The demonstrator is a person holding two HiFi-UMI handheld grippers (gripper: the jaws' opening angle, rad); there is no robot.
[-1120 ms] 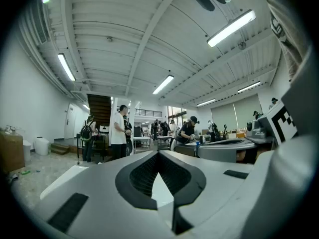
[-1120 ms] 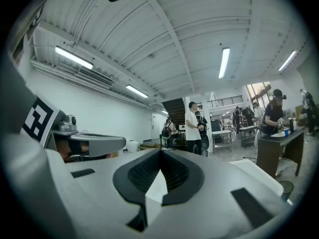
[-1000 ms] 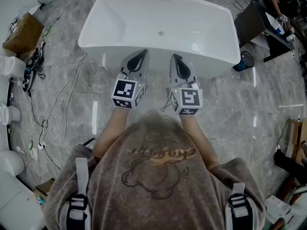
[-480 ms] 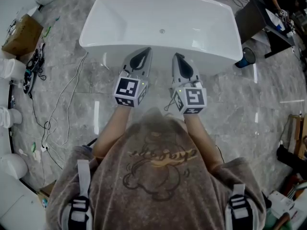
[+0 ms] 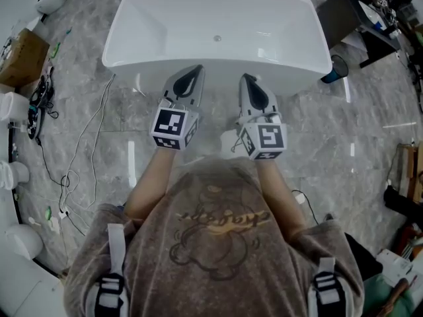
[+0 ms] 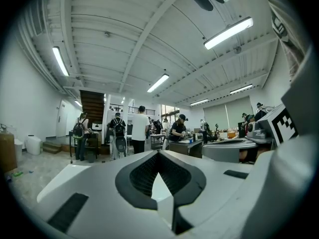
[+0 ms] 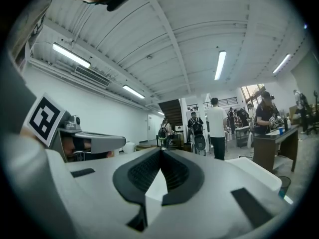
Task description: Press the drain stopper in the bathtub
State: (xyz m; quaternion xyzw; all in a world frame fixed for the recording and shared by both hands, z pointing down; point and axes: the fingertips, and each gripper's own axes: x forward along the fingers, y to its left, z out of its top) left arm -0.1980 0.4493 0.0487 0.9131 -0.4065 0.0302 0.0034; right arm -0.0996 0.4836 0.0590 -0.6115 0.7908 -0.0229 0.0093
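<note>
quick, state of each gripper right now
Left gripper: closed, holding nothing.
Right gripper: closed, holding nothing.

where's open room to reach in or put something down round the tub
The bathtub basin is bare but for the drain stopper; the left gripper and right gripper, both shut, could likely pass in over the near rim. Open floor lies right of the tub, below the round bin. The left side is crowded: cables and a cardboard box.
</note>
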